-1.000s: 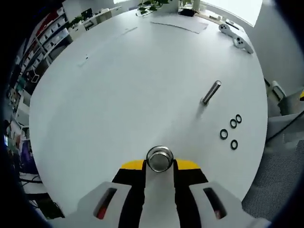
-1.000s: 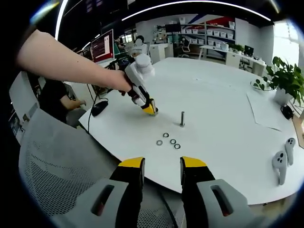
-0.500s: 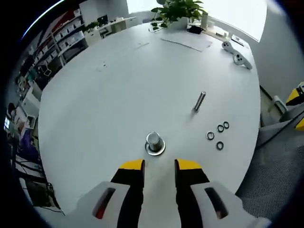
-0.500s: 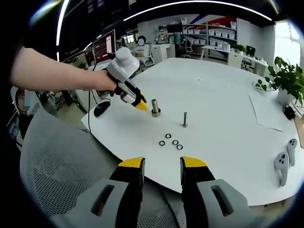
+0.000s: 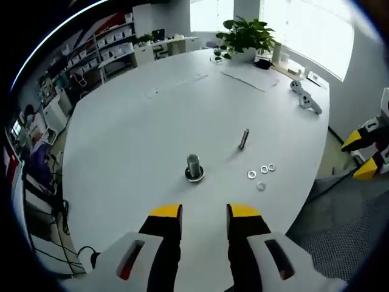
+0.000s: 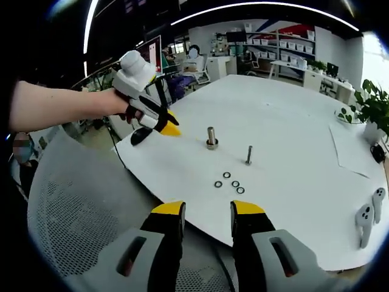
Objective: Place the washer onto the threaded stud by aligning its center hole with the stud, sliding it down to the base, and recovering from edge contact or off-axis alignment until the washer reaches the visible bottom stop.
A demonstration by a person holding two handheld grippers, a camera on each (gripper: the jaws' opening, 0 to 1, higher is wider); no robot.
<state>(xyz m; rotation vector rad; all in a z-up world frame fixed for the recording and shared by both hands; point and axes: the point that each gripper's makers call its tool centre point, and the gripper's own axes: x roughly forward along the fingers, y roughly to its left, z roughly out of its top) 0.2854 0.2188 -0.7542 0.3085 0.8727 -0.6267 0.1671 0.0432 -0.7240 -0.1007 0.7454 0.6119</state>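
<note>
A thick metal stud [image 5: 194,166] on a round base stands upright on the white table [image 5: 134,134], with nothing touching it. A thinner bolt [image 5: 244,139] stands to its right. Several dark washers [image 5: 261,175] lie flat beside the bolt. My left gripper [image 5: 204,213] is open and empty, well back from the stud. In the right gripper view the stud [image 6: 211,137], the bolt [image 6: 248,155] and the washers [image 6: 230,183] sit past my right gripper [image 6: 208,210], which is open and empty off the table's near edge. The left gripper [image 6: 169,128] hovers to the left of the stud in a person's hand.
Two white controllers [image 5: 307,97] and a sheet of paper [image 5: 249,78] lie at the table's far side by a potted plant [image 5: 246,33]. A grey mesh chair [image 6: 79,231] stands under my right gripper. Shelves and desks fill the room behind.
The left gripper opened, left the thick stud standing on the table, and drew back from it. The right gripper stayed open and hardly moved.
</note>
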